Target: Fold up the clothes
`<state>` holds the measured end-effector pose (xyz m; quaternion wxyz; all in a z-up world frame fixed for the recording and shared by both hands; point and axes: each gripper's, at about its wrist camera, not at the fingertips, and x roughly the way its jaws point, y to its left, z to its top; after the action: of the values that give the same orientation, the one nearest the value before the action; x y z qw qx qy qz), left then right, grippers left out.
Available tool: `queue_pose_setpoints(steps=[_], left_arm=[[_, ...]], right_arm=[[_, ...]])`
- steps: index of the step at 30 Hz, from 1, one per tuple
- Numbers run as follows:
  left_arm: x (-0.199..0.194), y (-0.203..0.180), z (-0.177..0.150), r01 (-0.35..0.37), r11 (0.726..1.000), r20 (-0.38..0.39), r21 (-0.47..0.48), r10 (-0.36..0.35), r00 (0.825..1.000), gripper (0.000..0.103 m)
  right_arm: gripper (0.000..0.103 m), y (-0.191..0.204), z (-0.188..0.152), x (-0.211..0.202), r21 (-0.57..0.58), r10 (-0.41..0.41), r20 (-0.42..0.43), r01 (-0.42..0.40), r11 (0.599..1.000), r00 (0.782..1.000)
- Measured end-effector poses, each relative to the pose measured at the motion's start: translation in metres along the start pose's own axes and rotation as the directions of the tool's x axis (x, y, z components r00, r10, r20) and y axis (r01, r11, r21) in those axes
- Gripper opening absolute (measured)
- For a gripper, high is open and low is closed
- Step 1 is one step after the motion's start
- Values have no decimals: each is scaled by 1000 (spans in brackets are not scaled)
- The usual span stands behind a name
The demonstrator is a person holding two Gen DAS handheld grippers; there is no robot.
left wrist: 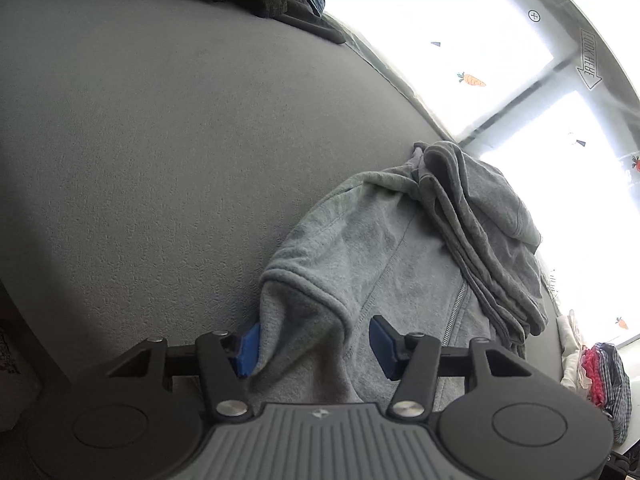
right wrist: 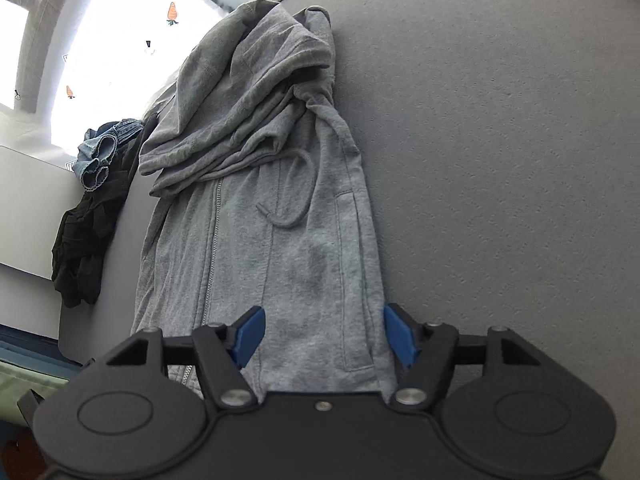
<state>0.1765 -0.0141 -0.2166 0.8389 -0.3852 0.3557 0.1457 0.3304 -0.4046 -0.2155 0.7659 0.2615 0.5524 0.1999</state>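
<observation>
Jaws on both grippers partly spread, straddling the hem of the grey hoodie [right wrist: 256,216], pads not pressing yet. Left gripper [left wrist: 314,344] sits over the hem corner, right gripper [right wrist: 324,336] over the pocket-side edge, probably set for a lengthwise fold. Hoodie lies flat on the grey table [right wrist: 500,152], sleeves bunched over the hood end. Dark clothes pile [right wrist: 92,216] at table edge.

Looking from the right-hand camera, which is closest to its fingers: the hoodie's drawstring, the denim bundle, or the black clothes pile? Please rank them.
1. Drawstring, straight ahead on the gray hoodie.
2. Black clothes pile, off to the left.
3. Denim bundle, farther back on the left, by the window.
</observation>
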Motion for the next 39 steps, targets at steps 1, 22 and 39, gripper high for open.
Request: queue_pose_setpoints(steps=[1, 22, 39], left_arm=[[0, 0, -2, 4, 1000, -2, -8, -4, 1000, 52], [25, -35, 14, 98, 845, -308, 526, 82, 948, 59], [28, -29, 36, 144, 778, -385, 611, 134, 913, 53]], right_arm=[[59, -4, 0, -1, 17, 16, -2, -16, 1000, 1000], [49, -33, -62, -18, 240, 117, 177, -158, 958, 977], [17, -28, -111, -21, 383, 47, 256, -146, 912, 966]])
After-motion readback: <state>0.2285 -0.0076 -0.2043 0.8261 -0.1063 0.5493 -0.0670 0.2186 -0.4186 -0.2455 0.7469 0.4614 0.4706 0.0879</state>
